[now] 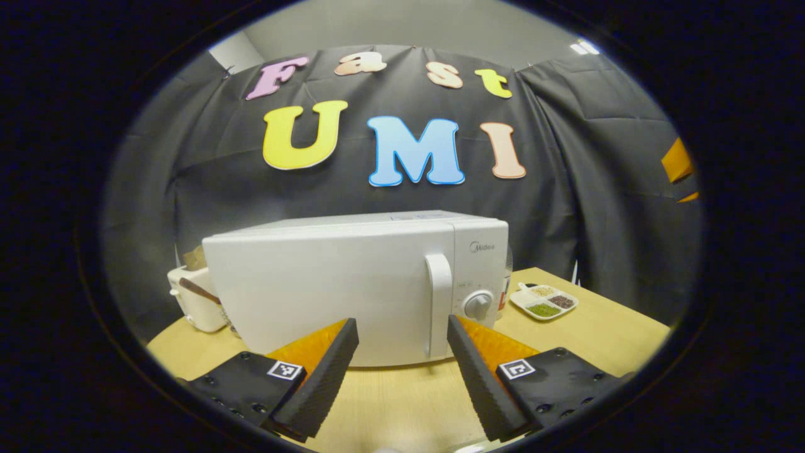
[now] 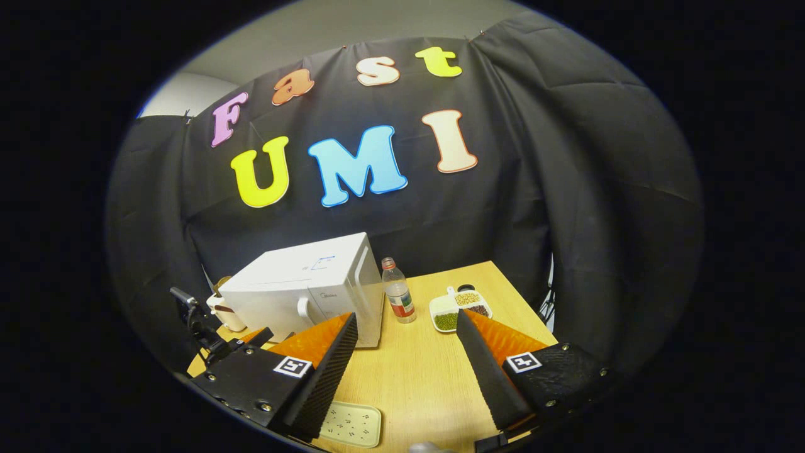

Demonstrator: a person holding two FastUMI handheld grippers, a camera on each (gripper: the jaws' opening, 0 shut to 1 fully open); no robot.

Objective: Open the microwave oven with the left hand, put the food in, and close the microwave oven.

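Microwave shut, left gripper lined up on it

The left gripper [image 1: 402, 352] hangs wide open and empty, facing the microwave [image 1: 352, 283] on the table [image 1: 604, 327]; its upright handle [image 1: 439, 302] lies just ahead, slightly right.
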